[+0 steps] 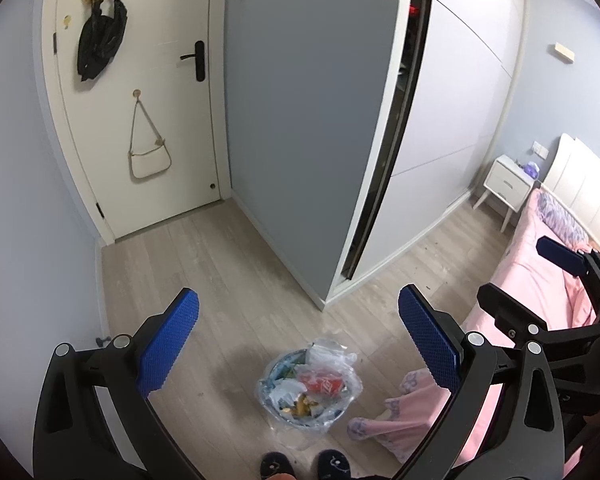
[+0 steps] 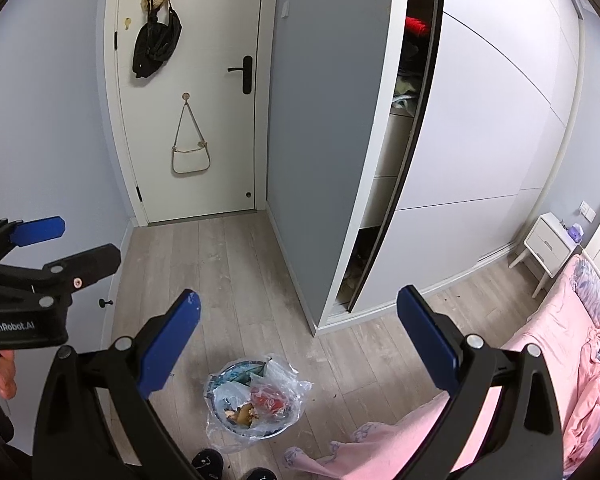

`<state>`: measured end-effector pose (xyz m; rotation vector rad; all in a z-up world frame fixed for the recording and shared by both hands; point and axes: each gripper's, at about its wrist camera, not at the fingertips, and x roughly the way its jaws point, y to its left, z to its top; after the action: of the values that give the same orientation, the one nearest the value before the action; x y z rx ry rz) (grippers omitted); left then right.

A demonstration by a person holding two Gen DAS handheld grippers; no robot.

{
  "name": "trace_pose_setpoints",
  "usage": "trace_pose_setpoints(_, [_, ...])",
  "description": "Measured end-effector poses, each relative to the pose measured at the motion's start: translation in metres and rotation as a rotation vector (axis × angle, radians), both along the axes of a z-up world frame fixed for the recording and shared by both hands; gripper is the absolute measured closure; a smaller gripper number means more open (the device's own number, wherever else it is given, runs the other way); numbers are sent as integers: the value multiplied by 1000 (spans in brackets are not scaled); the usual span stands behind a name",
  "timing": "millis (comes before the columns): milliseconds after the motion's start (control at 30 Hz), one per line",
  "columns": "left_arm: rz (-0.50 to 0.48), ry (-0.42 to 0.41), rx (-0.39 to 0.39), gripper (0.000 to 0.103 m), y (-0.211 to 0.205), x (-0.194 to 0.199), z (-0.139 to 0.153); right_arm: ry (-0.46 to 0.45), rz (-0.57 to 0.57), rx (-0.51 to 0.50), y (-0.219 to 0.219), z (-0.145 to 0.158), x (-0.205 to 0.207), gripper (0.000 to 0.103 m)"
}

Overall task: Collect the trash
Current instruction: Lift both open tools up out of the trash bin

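Trash bin (image 1: 306, 392) sits on the floor (image 1: 220, 264) below both hand-held grippers, left (image 1: 298, 344) and right (image 2: 298, 344), each spread wide and empty. Approach step, seemingly; next: descend and pinch the plastic liner (image 2: 296, 386) rim.

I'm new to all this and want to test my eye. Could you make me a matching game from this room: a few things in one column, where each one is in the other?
Things:
1. trash bin
2. cream handbag
3. nightstand
4. black bag

Places:
A. hanging high on the door, under a straw hat
B. on the floor by the bed's pink sheet
C. hanging low on the door, below the handle's height
D. beside the bed's headboard

Pairs: 1-B, 2-C, 3-D, 4-A
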<state>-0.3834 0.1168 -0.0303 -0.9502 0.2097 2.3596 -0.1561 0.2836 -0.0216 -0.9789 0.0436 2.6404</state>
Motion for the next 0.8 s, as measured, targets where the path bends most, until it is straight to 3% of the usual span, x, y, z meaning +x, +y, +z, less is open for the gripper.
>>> trace_pose_setpoints(333, [5,12,-3,6,-11,3,-5,-75,-14,-6,-3,-8,0,7])
trace_pose_setpoints(800, [-13,-10,-28,6,-10,9,-8,-92,12,-4,-10,-10,5,7])
